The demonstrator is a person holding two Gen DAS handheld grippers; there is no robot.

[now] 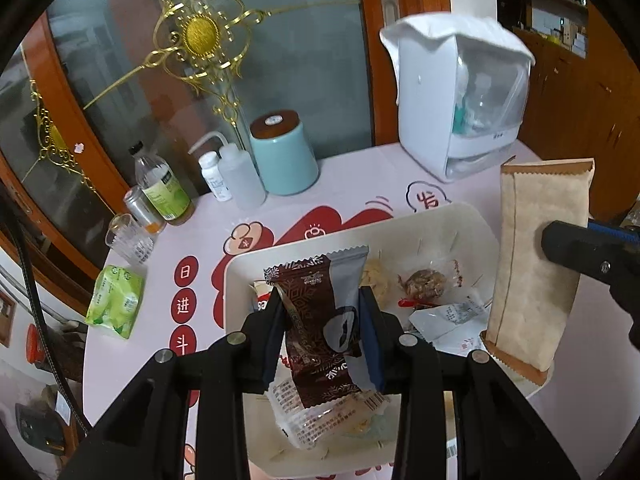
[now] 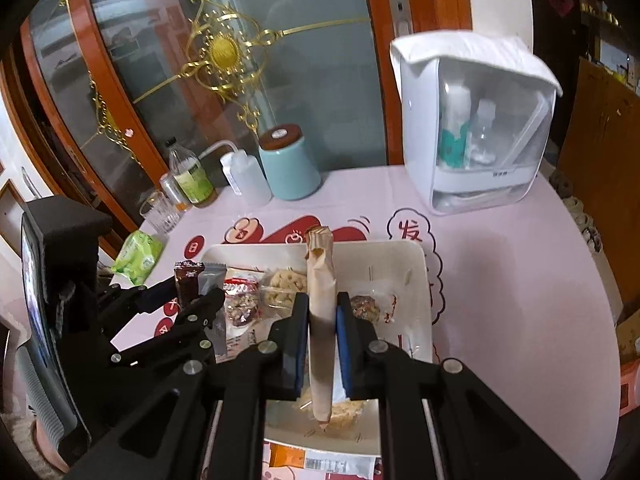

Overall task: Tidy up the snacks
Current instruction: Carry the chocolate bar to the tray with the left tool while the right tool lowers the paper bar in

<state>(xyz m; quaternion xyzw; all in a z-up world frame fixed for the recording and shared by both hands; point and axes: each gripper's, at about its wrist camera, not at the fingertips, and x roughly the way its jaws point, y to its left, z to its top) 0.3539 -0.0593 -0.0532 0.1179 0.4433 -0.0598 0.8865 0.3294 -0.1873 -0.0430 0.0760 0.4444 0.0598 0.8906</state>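
Clamped between the left gripper's (image 1: 322,320) jaws is a brown-and-grey snack packet (image 1: 320,320), lifted over the white tray (image 1: 472,220). Right gripper (image 2: 323,330) pinches a tan paper packet (image 2: 320,300) edge-on, also above the tray, where cookies (image 2: 286,282) and wrapped sweets lie loose. Beyond it, on the pink tablecloth (image 2: 500,260), stand a teal canister (image 2: 288,168), bottles (image 2: 192,178) and a white dispenser (image 2: 472,128).

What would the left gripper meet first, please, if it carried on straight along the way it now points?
Probably the white tray and its wrapped snacks: the left gripper, shut on the brown snack packet, points down over it. Depth is unclear.
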